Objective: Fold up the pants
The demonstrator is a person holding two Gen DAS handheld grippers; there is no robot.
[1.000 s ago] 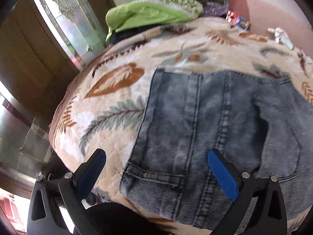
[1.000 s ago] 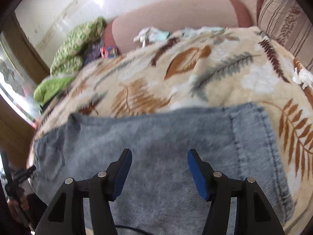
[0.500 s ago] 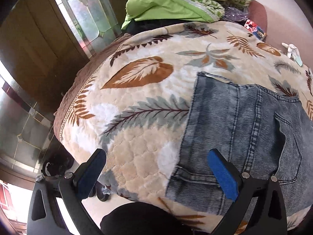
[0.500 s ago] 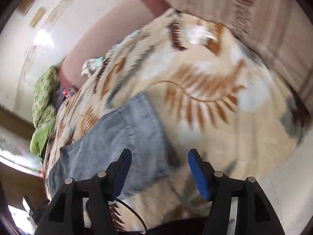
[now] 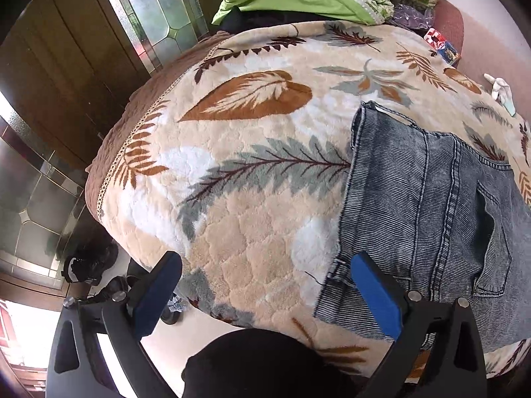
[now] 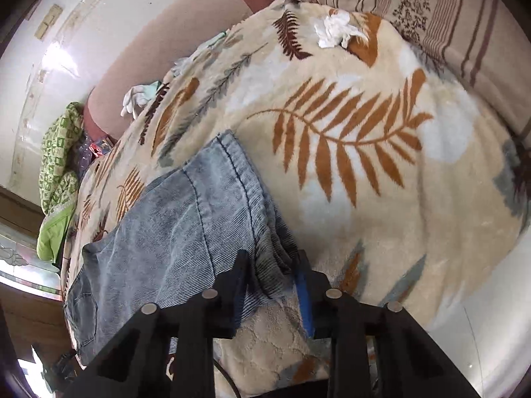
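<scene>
Right tool [image 6: 271, 278] pinches jeans [image 6: 186, 232] hem, waistband pointing away

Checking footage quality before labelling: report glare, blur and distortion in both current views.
Left wrist view: sharp, strong fisheye bulge on the blanket, blown-out daylight bottom left, stained-glass window bright. Right wrist view: glare patch on the wall, edges slightly soft, jeans weave crisp, shadow under the right tongs.

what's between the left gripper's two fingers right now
In the left wrist view the left gripper stands open over bare leaf-print blanket; only the jeans waistband corner reaches its right finger. Nothing is pinched.
</scene>
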